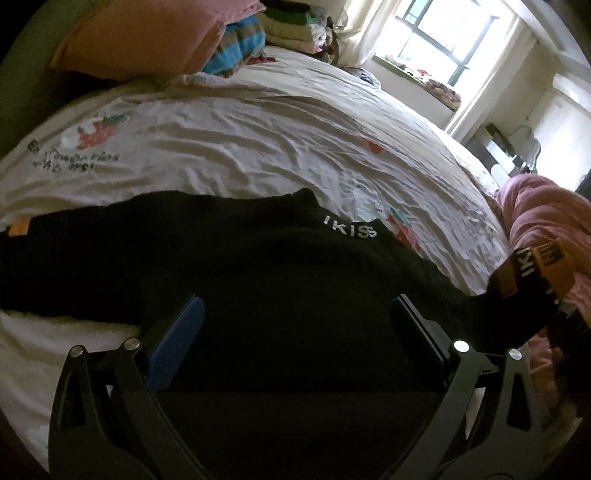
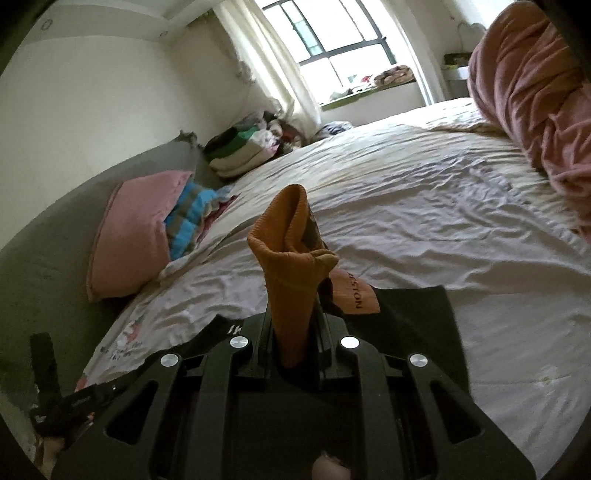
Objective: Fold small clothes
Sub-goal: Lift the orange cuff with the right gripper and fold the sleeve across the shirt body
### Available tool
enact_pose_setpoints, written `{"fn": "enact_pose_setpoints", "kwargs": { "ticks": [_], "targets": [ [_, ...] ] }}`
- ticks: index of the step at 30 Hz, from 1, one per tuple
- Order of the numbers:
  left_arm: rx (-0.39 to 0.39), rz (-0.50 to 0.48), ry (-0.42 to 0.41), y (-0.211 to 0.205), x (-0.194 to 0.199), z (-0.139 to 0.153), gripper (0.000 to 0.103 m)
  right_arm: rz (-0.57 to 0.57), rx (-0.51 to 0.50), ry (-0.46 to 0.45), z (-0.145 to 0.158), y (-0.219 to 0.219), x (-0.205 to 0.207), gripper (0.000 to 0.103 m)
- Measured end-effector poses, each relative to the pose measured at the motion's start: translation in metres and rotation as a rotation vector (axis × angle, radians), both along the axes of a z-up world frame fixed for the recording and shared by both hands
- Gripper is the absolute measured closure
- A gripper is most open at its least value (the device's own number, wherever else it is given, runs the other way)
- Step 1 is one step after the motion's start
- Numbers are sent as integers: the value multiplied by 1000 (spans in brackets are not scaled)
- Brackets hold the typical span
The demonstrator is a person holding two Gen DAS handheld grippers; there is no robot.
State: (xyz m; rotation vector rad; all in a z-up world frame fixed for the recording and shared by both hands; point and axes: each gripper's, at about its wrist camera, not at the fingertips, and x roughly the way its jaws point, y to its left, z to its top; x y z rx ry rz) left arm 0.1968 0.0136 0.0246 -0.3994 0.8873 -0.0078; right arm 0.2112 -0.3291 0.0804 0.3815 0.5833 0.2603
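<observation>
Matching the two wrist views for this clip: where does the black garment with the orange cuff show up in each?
Left wrist: the black garment spreads across the lower middle of the sheet, the open left gripper above it; its orange cuff shows at right.
Right wrist: the orange cuff stands centre frame, pinched in the right gripper, black cloth hanging below at right.
Shared landmark: the pink pillow by the headboard.

My left wrist camera looks steeply down, close over my left gripper (image 1: 295, 332), across the wrinkled cream bed sheet (image 1: 258, 147) toward the bright barred window (image 1: 443, 40). My right wrist camera sits behind my right gripper (image 2: 291, 332), angled shallower. Both views share the sheet, window and pink rectangular pillow (image 1: 140, 37).
</observation>
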Motion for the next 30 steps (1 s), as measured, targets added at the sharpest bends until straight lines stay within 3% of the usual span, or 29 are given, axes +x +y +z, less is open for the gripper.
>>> {"fn": "enact_pose_setpoints", "kwargs": {
  "ticks": [10,20,30],
  "targets": [
    [-180,5,13,25,-4,-12,9,92,9,57,-20,47,7,88],
    [-294,-6,35,31,-5,-29,9,163,-9,128,-49,88,13,88],
    [-323,-30,64,25,-2,-48,9,223,-45,199,-81,118,15,85]
  ]
}}
